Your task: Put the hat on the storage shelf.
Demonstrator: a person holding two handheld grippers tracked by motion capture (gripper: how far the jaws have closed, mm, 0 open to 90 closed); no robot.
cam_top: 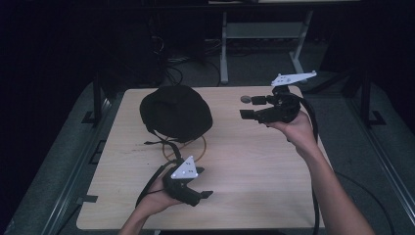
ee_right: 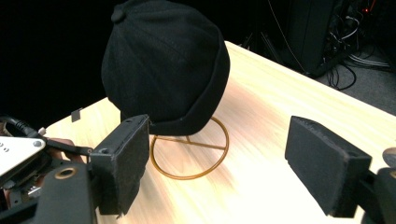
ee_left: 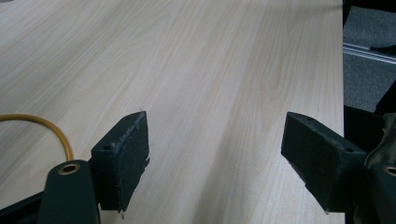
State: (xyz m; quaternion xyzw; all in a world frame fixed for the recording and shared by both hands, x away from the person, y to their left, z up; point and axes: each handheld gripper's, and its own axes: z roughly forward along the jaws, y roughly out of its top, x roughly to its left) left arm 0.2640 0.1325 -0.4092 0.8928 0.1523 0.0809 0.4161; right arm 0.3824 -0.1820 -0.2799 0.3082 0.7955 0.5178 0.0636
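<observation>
Table (cam_top: pixel 254 166): black cap (cam_top: pixel 175 111) sits on gold wire stand (ee_right: pixel 189 156) near far-left corner. Right gripper (cam_top: pixel 250 107), jaws apart, faces cap from far-right edge. Left gripper (cam_top: pixel 203 182), jaws apart, sits nearer, aimed away

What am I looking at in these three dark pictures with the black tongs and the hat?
A person sits at a pale wooden table, holding hand-held tongs in each hand. One picture looks down from above; the other two come from cameras riding on each tool, looking along its black jaws. The left tongs and right tongs are both open and hold nothing. On the table a black fabric cap sits on a golden wire stand. The right tongs' camera faces the cap.
</observation>
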